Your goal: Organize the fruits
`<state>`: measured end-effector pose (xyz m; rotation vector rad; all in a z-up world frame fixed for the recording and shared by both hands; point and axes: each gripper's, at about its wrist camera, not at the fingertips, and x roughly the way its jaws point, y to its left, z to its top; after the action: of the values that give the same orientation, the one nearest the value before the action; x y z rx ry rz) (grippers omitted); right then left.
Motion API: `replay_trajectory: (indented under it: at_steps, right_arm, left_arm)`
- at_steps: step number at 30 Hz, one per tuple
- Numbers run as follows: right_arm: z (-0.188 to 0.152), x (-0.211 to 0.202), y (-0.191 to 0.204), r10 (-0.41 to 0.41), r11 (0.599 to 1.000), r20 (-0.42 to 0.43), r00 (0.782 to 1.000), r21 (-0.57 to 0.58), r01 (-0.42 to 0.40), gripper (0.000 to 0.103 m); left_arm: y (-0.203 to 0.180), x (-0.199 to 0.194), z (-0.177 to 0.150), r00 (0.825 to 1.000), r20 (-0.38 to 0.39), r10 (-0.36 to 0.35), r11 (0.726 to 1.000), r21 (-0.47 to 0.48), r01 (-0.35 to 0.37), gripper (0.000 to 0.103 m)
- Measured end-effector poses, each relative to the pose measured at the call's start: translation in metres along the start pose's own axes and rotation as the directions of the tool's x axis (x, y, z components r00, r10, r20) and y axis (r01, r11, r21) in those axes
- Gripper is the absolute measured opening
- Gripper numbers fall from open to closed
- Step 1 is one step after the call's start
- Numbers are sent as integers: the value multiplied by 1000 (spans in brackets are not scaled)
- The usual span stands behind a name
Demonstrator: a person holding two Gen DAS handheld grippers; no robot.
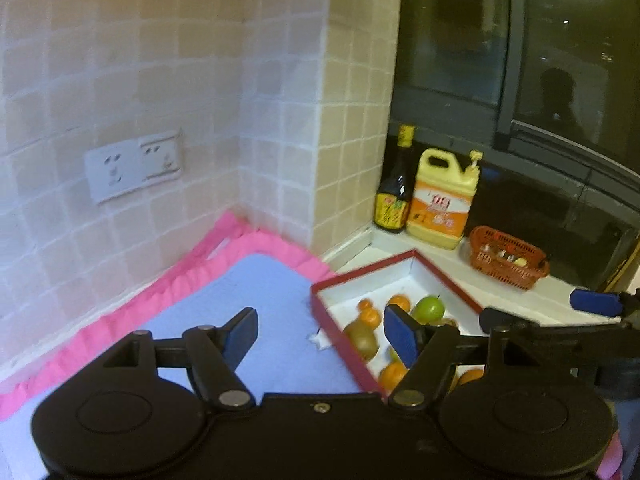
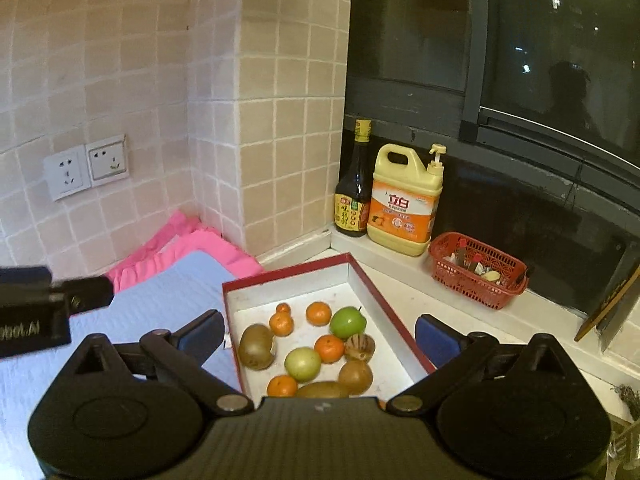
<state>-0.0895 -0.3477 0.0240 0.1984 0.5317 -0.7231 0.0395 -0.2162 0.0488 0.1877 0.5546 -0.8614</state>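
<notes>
A shallow white box with a red rim (image 2: 288, 270) lies on the counter and holds several loose fruits: small oranges (image 2: 329, 348), a green apple (image 2: 347, 322), a paler one (image 2: 303, 363), brown kiwis (image 2: 256, 346). My right gripper (image 2: 318, 322) hangs above the box, open wide, nothing between its fingers. My left gripper (image 1: 320, 320) is open too and empty, above the blue mat (image 1: 276, 304) at the box's (image 1: 372, 270) left wall. In the left wrist view the green apple (image 1: 429, 309) and a kiwi (image 1: 362, 338) show past its right finger.
On the ledge behind the box stand a dark sauce bottle (image 2: 354, 200), a yellow detergent jug (image 2: 404, 204) and a red plastic basket (image 2: 478, 270). Tiled walls with sockets (image 2: 86, 166) close the left side. The mat's pink frill (image 2: 180, 240) meets the wall. A dark window is behind.
</notes>
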Motion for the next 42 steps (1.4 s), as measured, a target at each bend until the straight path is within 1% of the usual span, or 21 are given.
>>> replay_trajectory:
  at_steps: [4,8,12,17,24,33,42]
  right_arm:
    - [-9,-3,4,14,1000,-20,1000,-3,-15,103]
    - [-15,-6,8,24,1000,-32,999,-5,-25,103]
    - [-18,-8,13,32,999,-38,999,-14,-32,103]
    - [-19,-8,13,31,999,-41,999,-12,-31,103]
    - [-19,-8,12,30,999,-41,999,-13,-31,103]
    - [-15,-2,13,32,999,-50,998,-26,-34,103]
    - [-15,8,2,5,1000,-62,998,-18,-6,103]
  left_arm:
    - [1,-4,-15,999,-23,26,1000,15,-26,82]
    - [4,-8,-25,999,-44,21,1000,1,-21,82]
    - [2,-11,-30,999,-44,22,1000,19,-21,82]
    - [-1,-15,-31,999,-46,7,1000,24,-6,82]
    - [0,-15,-31,999,-46,4,1000,27,-2,82]
    - [6,-12,-26,999,-46,17,1000,20,-16,82]
    - [18,-9,-25,998,-54,40,999,0,-41,82]
